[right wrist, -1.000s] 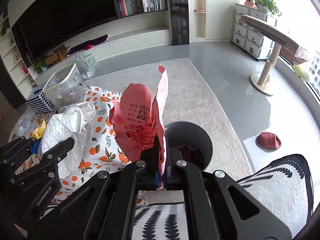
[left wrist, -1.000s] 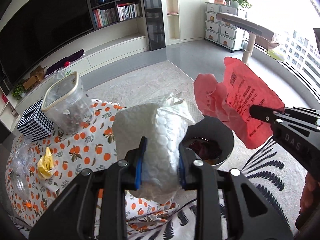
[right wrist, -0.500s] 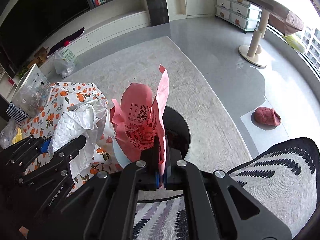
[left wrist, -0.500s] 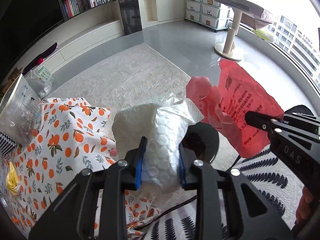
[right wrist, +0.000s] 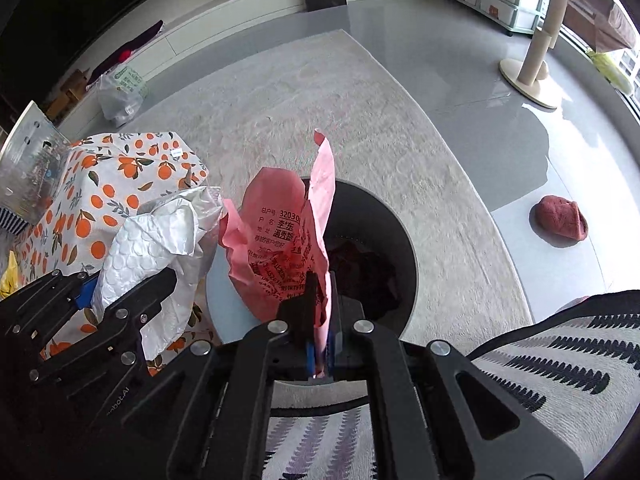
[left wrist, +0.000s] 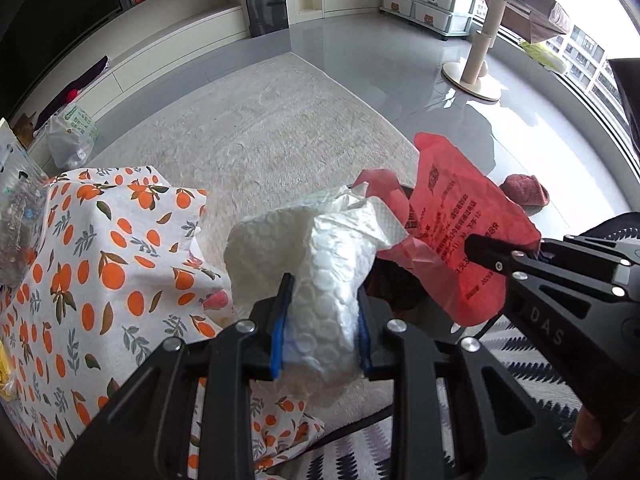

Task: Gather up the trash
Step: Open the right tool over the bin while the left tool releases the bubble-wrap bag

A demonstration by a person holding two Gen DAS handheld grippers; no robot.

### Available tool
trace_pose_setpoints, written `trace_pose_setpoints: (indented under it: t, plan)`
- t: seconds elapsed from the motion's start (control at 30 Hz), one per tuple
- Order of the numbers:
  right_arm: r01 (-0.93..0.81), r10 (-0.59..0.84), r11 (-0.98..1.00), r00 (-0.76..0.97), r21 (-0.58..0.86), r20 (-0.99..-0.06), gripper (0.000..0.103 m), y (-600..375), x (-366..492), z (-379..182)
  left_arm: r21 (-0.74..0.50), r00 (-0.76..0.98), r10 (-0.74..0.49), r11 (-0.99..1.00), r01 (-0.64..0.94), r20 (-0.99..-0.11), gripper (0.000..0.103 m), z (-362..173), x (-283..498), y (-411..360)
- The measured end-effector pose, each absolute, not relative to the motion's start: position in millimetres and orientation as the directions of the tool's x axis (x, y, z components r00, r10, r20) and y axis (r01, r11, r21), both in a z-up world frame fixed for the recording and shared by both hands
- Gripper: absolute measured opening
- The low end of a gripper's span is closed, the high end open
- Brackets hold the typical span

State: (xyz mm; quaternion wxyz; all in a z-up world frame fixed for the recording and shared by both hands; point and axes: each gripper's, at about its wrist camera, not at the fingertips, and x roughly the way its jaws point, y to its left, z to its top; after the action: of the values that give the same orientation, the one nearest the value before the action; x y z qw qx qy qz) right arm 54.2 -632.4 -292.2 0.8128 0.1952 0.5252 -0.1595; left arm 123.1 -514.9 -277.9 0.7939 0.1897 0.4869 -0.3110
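Your left gripper (left wrist: pixel 322 316) has its jaws part-way spread and pinching a crumpled white bubble-wrap mailer (left wrist: pixel 320 264). The blue pads (left wrist: pixel 277 332) press into both flanks of the wad, which bulges above and below them. In the right wrist view that same gripper (right wrist: pixel 120 292) comes in from about 8 o'clock, the mailer (right wrist: pixel 160 248) billowing out toward 1 o'clock, its loose edge close beside the pink sheet; whether the two touch cannot be told.

At 9 o'clock of the mailer lies the orange-print tablecloth (left wrist: pixel 100 264), with a clear plastic container (right wrist: pixel 32 168) on it at its far left edge.

Your right gripper (right wrist: pixel 319 308) has its jaws pressed nearly together, nipping the lower edge of a crumpled pink printed paper (right wrist: pixel 284 240). The sheet stands up from the pads toward 12 o'clock, a narrow strip curling highest. In the left wrist view this gripper (left wrist: pixel 476 246) reaches in from 3 o'clock, the pink paper (left wrist: pixel 460 240) held by its right-hand part.

The dark round trash bin (right wrist: pixel 384 240) sits on the pale rug (right wrist: pixel 320 100), directly beneath both held pieces, dark reddish litter inside it. At 3 o'clock of the bin, a maroon slipper (right wrist: pixel 560 222) lies on the grey floor.
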Motion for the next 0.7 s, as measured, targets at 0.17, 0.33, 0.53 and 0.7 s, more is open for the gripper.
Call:
trace_pose_setpoints:
  t: [0.17,0.33,0.53,0.7]
  plan:
    - [0.483,-0.058,0.863,0.381,0.146,-0.923,0.040,-635.9,55.9,-303.6,-0.002,0.320,-0.299,0.734,0.679,-0.899,0.028,-286.9,127.1,-516.5]
    - [0.490,-0.066,0.861,0.380,0.140,-0.923,0.041,-640.1,53.5,-302.4,-0.010,0.311,-0.304,0.730,0.684,-0.901,0.028,-290.8,126.3,-523.6]
    - [0.505,-0.084,0.852,0.388,0.135,-0.918,0.041,-647.3,48.2,-298.1,-0.019,0.304,-0.317,0.718,0.695,-0.898,0.028,-293.3,124.8,-535.6]
    - [0.520,-0.100,0.845,0.389,0.128,-0.916,0.041,-655.4,42.5,-295.6,-0.023,0.296,-0.328,0.704,0.710,-0.897,0.031,-295.7,123.7,-548.9]
